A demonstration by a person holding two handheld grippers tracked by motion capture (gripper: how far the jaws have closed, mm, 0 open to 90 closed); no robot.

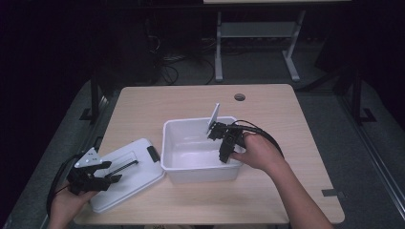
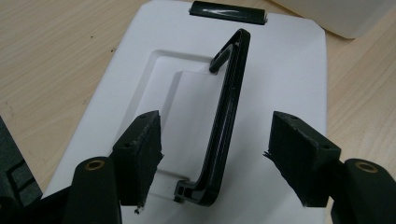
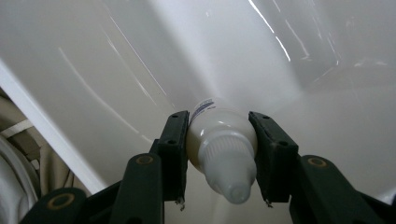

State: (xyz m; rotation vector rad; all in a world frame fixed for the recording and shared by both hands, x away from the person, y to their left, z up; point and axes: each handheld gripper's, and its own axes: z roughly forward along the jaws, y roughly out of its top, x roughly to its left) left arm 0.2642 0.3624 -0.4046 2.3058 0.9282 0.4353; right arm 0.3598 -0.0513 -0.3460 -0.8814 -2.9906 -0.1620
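Wooden table (image 1: 286,109) setup: right gripper (image 3: 219,154) clamps a small white bottle (image 3: 219,144) down inside the tub (image 1: 191,174) to stash it, while left gripper (image 2: 215,158) sits wide open straddling the lid (image 2: 289,70) handle (image 2: 229,121), gripping nothing.

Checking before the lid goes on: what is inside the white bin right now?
Inside the white bin the right tongs hold a small white bottle above its bare floor. The hand and tongs cover the right corner, so that part is unseen.

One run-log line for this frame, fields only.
right gripper: shut on small white bottle, inside white bin | left gripper: open astride raised black handle of lid
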